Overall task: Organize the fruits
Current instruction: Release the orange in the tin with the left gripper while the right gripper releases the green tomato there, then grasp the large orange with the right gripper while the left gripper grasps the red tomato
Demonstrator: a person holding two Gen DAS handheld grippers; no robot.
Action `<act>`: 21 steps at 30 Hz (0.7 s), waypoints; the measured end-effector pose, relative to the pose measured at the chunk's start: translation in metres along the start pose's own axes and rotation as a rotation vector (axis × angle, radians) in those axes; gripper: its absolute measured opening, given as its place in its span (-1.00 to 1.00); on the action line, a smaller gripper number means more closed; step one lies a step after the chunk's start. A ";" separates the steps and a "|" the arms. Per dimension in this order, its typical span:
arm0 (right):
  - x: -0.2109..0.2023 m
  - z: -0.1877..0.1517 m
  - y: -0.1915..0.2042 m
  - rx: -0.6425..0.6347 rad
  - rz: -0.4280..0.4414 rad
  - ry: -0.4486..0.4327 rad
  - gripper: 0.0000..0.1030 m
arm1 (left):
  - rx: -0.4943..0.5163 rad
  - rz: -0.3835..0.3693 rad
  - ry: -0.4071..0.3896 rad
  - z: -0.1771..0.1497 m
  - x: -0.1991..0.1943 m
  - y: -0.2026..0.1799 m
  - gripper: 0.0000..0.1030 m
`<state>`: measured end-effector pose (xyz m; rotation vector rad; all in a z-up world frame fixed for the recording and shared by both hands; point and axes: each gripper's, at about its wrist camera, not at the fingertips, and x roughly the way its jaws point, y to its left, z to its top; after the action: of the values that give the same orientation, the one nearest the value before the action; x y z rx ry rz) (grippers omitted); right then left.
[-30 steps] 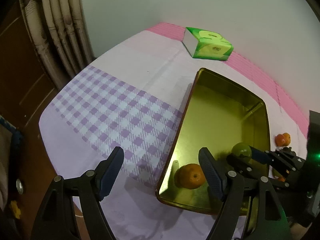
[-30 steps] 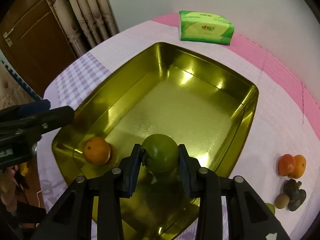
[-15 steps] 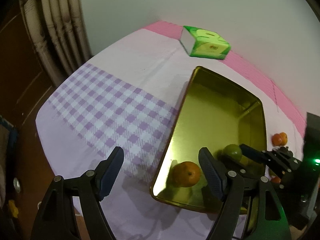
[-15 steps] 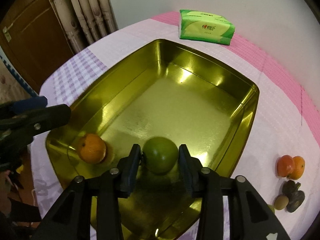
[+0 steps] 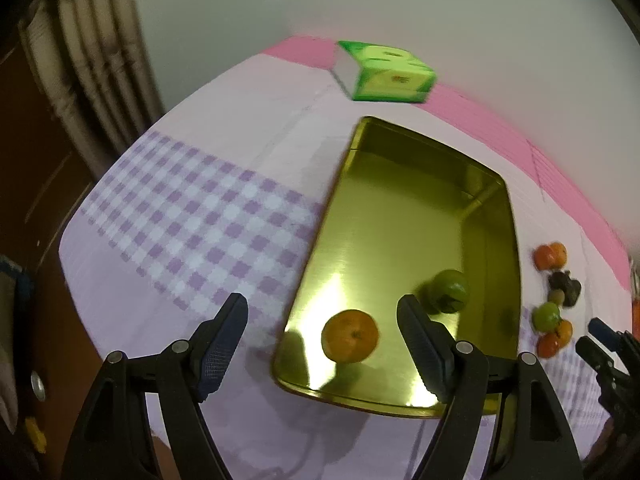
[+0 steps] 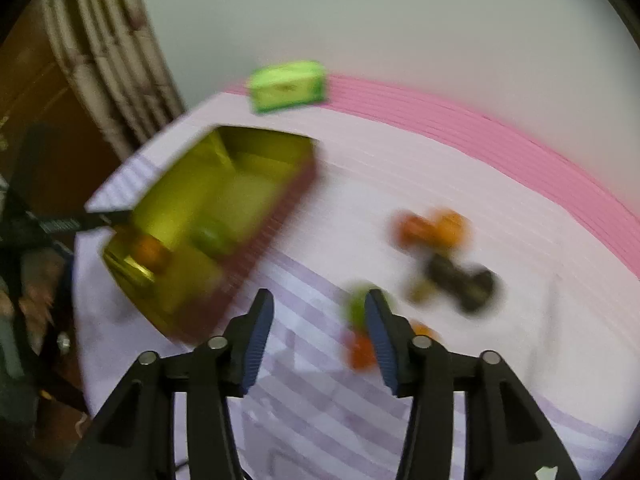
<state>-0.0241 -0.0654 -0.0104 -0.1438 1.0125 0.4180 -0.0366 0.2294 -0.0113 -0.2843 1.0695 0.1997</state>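
Observation:
A gold metal tin (image 5: 400, 196) (image 6: 168, 280) stands on the table with an orange (image 5: 350, 335) (image 6: 150, 254) and a green fruit (image 5: 450, 291) (image 6: 210, 240) lying in it. My left gripper (image 5: 322, 340) is open and empty above the tin's near left corner. My right gripper (image 6: 318, 336) is open and empty, right of the tin, over the cloth; it also shows at the left wrist view's right edge (image 5: 600, 344). Loose fruits lie right of the tin: two orange ones (image 5: 551, 255) (image 6: 432, 226), a dark piece (image 5: 565, 285) (image 6: 460, 280), a green one (image 5: 547, 315) (image 6: 358, 306) and more oranges (image 5: 554, 340) (image 6: 362, 354).
A green tissue box (image 5: 384, 72) (image 6: 286, 86) sits at the table's far side by the white wall. The cloth (image 5: 192, 208) is white, purple-checked and pink-edged. Curtains (image 5: 92, 52) and a brown door hang left. The right wrist view is motion-blurred.
My right gripper let go of the green fruit in the tin, opened, and swung out to the right over the loose fruits. The left gripper rose slightly, still open.

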 end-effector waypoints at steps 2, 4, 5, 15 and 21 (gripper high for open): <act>-0.001 -0.020 -0.021 0.027 -0.035 0.034 -0.07 | 0.030 -0.010 -0.006 -0.001 -0.001 -0.008 0.50; 0.002 -0.032 -0.031 0.044 -0.051 0.055 -0.07 | 0.055 -0.017 -0.008 -0.002 -0.002 -0.014 0.50; 0.006 -0.039 -0.035 0.053 -0.050 0.069 -0.07 | 0.069 -0.021 -0.006 -0.003 -0.002 -0.018 0.50; 0.037 -0.038 -0.032 0.051 -0.047 0.056 -0.07 | 0.116 -0.106 0.020 -0.016 -0.011 -0.048 0.50; 0.054 -0.026 -0.035 0.060 -0.030 0.051 -0.07 | 0.172 -0.139 0.061 -0.025 -0.009 -0.076 0.50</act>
<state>-0.0058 -0.0901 -0.0719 -0.1153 1.0704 0.3580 -0.0392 0.1489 -0.0047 -0.2103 1.1157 -0.0257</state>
